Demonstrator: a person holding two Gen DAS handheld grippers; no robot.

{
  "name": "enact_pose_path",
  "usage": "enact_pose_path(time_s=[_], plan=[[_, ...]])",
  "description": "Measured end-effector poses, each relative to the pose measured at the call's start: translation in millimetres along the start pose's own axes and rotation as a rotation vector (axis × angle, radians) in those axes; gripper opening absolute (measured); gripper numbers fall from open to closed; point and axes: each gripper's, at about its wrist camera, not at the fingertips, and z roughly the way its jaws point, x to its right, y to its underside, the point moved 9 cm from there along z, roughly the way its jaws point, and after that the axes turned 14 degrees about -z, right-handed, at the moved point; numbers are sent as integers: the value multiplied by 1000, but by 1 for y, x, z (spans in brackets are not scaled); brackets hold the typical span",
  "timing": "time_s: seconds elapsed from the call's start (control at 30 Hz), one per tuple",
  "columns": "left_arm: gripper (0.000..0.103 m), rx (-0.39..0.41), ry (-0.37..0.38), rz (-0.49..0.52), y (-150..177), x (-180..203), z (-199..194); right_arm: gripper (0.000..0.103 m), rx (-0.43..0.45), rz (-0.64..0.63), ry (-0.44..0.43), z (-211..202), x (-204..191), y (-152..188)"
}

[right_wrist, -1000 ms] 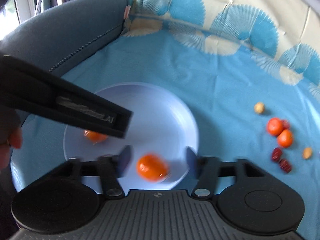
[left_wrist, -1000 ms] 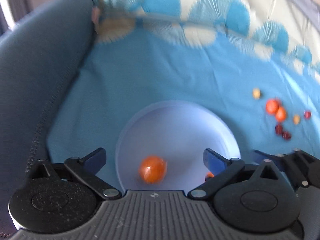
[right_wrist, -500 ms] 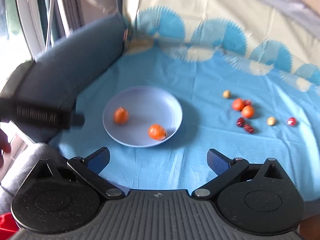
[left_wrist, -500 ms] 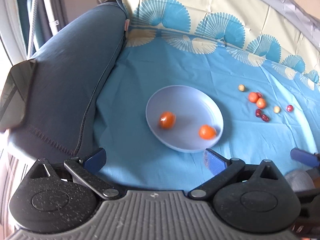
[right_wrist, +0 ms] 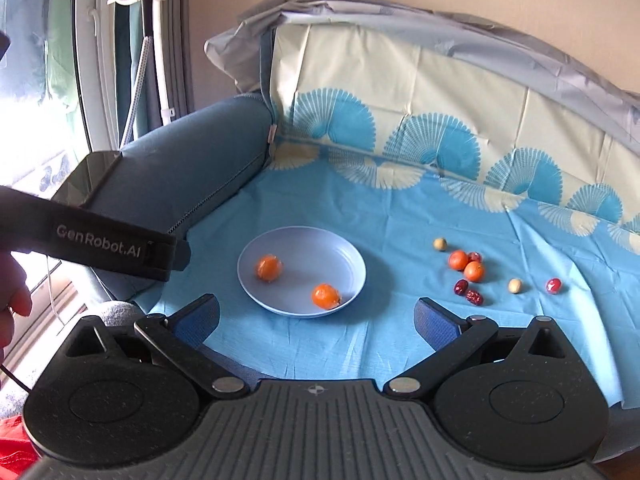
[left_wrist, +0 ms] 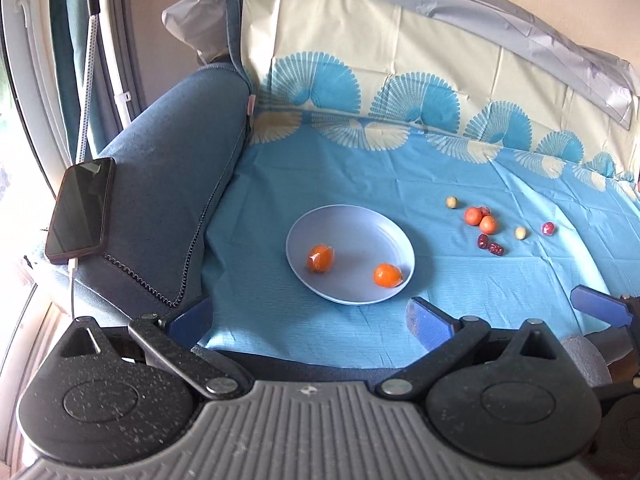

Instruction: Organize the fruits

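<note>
A pale blue plate (left_wrist: 360,224) (right_wrist: 344,254) lies on the blue cloth with two oranges in it, one at its left (left_wrist: 320,258) (right_wrist: 269,267) and one near its front right rim (left_wrist: 387,275) (right_wrist: 325,295). Right of the plate, loose on the cloth, lie two more oranges (left_wrist: 480,220) (right_wrist: 466,266), dark red dates (left_wrist: 490,245) (right_wrist: 468,293), pale round fruits (left_wrist: 520,233) (right_wrist: 515,285) and a red fruit (left_wrist: 548,228) (right_wrist: 553,285). My left gripper (left_wrist: 310,322) and right gripper (right_wrist: 316,320) are both open and empty, held back above the sofa's front edge.
A grey-blue sofa armrest (left_wrist: 168,184) rises at the left with a phone (left_wrist: 80,208) on a cable lying on it. The cloth runs up the backrest (left_wrist: 400,64). The other gripper's body (right_wrist: 100,240) and a hand (right_wrist: 12,292) cross the right wrist view's left side.
Both grippers pulled back and up from the plate, so the whole sofa shows. The right gripper let go of an orange, which lies in the plate, and opened wide.
</note>
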Motion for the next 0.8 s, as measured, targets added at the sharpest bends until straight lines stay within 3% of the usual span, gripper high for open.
enact_pose_path(time_s=[0.8], plan=[[103, -2, 11, -18, -1, -8, -4, 102, -4, -3, 0, -5, -6, 0]])
